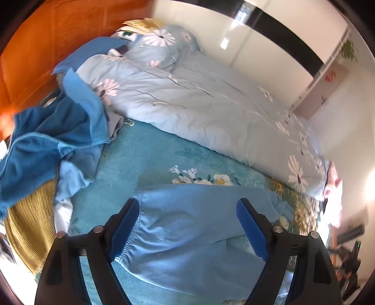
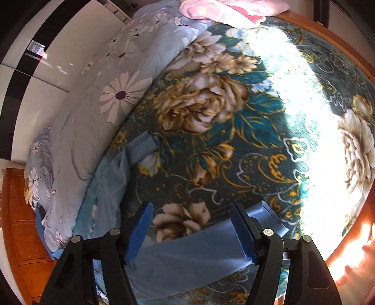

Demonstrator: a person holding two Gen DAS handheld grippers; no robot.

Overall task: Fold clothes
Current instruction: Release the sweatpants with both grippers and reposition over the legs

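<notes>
Your light blue sweatpants [image 1: 187, 225] lie flat on the bed, filling the 6 o'clock part of the left wrist view, elastic waistband [image 1: 131, 234] gathered at about 8 o'clock right by the left finger pad. Your left gripper [image 1: 187, 227] hangs over them with jaws spread wide, nothing pinched; contact with the cloth can't be told. In the right wrist view the same pants [image 2: 187, 255] run across 6 o'clock, one leg cuff [image 2: 269, 218] at 5 o'clock just behind the right pad, the other leg stretching up to a cuff [image 2: 145, 147] near 9 o'clock of centre. Your right gripper [image 2: 191, 230] is also wide open, gripping nothing. Under the pants is a teal floral blanket [image 2: 211, 105] with big beige flowers, a bright sun patch at 3 o'clock. Beyond it a pale blue daisy-print quilt [image 1: 199, 103] runs from 11 to 3 o'clock in the left view. A heap of clothes sits at 9 o'clock there: dark blue fleece jacket [image 1: 46, 138], mustard knit [image 1: 30, 225] below it. Orange wooden headboard [image 1: 58, 35] at 10 o'clock, white wardrobe [image 1: 257, 47] at 1 o'clock. Pink cloth [image 2: 222, 9] at 12 o'clock in the right view.
</notes>
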